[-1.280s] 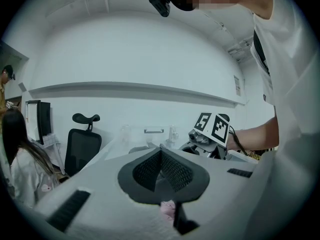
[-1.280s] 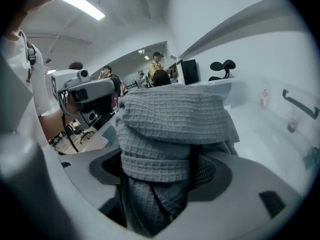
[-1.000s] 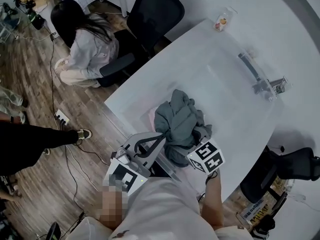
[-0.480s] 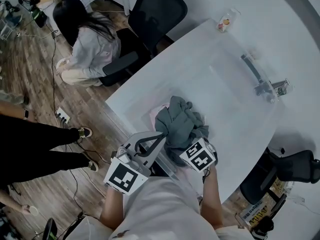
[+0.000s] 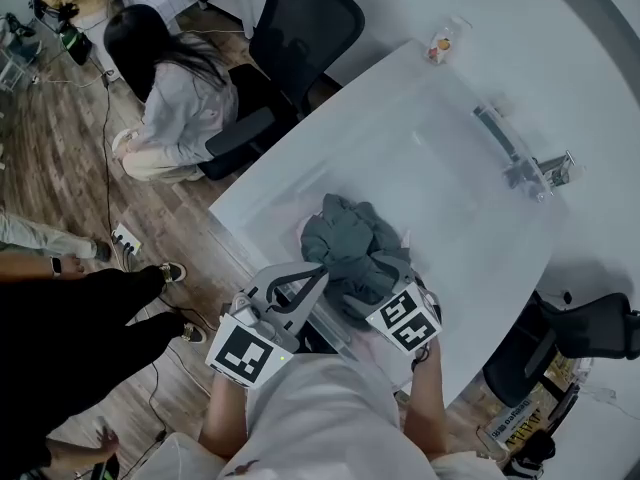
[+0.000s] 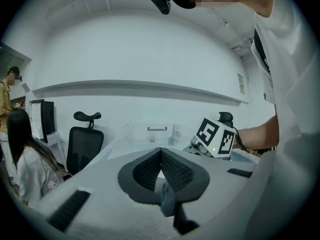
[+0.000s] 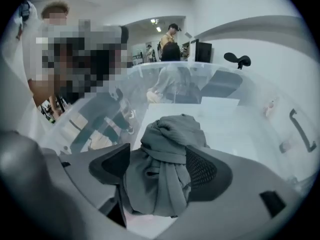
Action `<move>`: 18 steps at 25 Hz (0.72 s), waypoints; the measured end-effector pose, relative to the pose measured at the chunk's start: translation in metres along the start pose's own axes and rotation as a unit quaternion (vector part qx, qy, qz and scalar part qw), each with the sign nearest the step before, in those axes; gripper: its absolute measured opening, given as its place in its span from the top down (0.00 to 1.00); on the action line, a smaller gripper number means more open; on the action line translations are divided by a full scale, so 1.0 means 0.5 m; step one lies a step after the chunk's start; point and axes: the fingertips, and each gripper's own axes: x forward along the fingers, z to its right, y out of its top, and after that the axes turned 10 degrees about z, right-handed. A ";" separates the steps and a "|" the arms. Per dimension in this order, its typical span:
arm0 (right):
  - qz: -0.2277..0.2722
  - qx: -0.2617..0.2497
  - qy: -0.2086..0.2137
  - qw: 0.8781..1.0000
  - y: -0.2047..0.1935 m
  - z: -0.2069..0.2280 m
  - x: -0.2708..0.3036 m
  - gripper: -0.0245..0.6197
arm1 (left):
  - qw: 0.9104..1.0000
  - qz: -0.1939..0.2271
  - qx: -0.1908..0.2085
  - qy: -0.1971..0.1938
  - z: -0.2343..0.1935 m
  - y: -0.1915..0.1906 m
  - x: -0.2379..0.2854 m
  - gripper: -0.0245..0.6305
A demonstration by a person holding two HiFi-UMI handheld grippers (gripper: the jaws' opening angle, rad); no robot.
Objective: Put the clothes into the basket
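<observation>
White table (image 5: 380, 88) | clear basket (image 5: 455, 168): grey garment (image 5: 350, 253) | right gripper (image 7: 157, 169) clamps garment

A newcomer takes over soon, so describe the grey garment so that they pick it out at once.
Find the big white curved table and go to its edge nearest the person holding the grippers. There a crumpled grey-green garment is bunched between the right gripper's tongs. It is the only dark, soft heap there; everything else on the table is pale or clear.

Counter (image 5: 250, 200) looked down on steeply from the head view, left gripper view and right gripper view set close behind their jaws, facing across it, grey clothes (image 5: 350, 253) shared by head and right gripper views.
</observation>
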 end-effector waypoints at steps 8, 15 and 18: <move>0.287 0.092 0.006 0.953 0.154 0.007 -0.142 0.86 | 0.999 0.037 -0.035 -0.004 0.003 0.037 -0.006 0.95; 0.423 0.056 0.005 0.904 0.237 -0.016 -0.274 0.95 | 0.995 0.084 -0.048 -0.032 0.032 0.095 -0.018 0.95; 0.454 0.047 -0.019 0.889 0.248 -0.022 -0.311 0.95 | 0.992 0.102 -0.050 -0.046 0.049 0.110 -0.027 0.95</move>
